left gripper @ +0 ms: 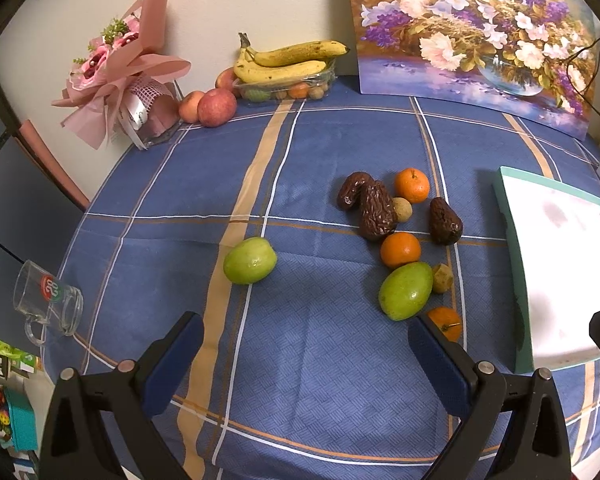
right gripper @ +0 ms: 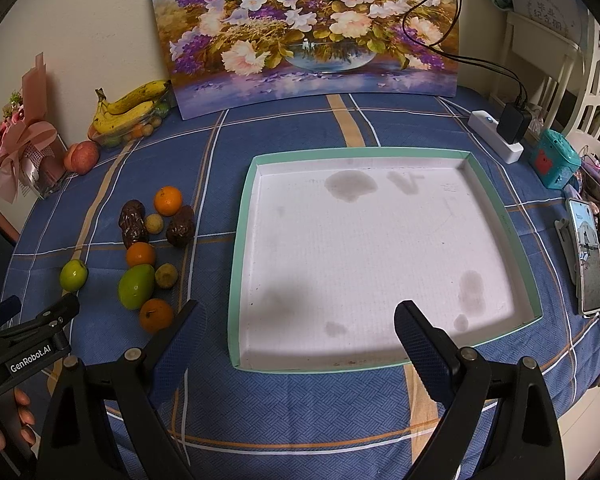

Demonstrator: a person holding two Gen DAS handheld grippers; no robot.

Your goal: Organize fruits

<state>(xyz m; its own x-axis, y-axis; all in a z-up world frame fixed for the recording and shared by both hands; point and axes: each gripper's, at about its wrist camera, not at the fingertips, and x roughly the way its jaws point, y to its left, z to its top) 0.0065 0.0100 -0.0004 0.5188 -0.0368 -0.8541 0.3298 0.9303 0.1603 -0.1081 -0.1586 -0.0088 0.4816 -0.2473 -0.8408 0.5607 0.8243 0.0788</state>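
Loose fruit lies on the blue plaid tablecloth: a round green fruit [left gripper: 250, 260] apart at the left, an oval green fruit [left gripper: 405, 290], three oranges [left gripper: 400, 249], dark wrinkled dates [left gripper: 376, 211] and small tan longans [left gripper: 401, 209]. The cluster also shows in the right wrist view [right gripper: 136, 286]. A shallow white tray with a teal rim [right gripper: 240, 216] stands empty to the right of the fruit. My left gripper [left gripper: 304, 340] is open and empty, just short of the fruit. My right gripper [right gripper: 295, 322] is open and empty over the tray's near edge.
Bananas on a clear box of fruit [left gripper: 287, 62], apples [left gripper: 216, 107] and a pink bouquet [left gripper: 119, 68] line the back wall beside a flower painting [right gripper: 304, 24]. A glass mug [left gripper: 45, 298] sits at the left edge. A power strip [right gripper: 496, 136] and phone [right gripper: 590, 260] lie right.
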